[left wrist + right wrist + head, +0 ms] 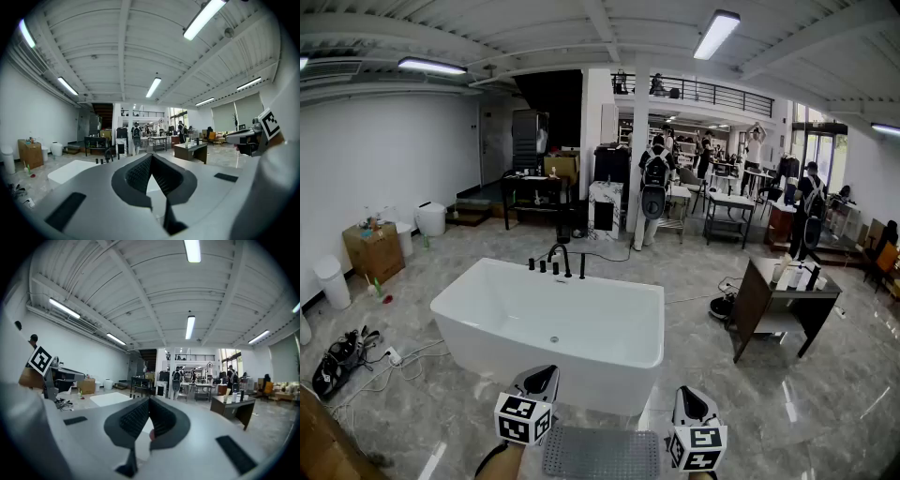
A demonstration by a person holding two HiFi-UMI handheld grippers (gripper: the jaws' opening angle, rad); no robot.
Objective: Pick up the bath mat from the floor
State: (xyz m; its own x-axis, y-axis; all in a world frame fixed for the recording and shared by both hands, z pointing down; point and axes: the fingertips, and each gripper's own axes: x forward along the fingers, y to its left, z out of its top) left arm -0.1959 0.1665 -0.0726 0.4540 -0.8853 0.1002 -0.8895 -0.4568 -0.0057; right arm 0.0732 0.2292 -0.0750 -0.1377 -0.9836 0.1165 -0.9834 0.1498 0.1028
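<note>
My left fingers (138, 176) and right fingers (133, 420) were pressed together, empty; the mat (600, 453) lay between and below them on the grey floor (769, 412), before the tub (553, 328)

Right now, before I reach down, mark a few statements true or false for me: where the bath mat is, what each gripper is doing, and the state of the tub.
1. The bath mat lies flat on the floor in front of the bathtub. True.
2. The left gripper is shut with nothing between its jaws. True.
3. The right gripper holds the bath mat. False: it is shut and empty, and the mat lies untouched on the floor.
4. The bathtub is full of water. False: its inside shows bare white down to the drain.
5. A black faucet stands at the tub's far rim. True.
</note>
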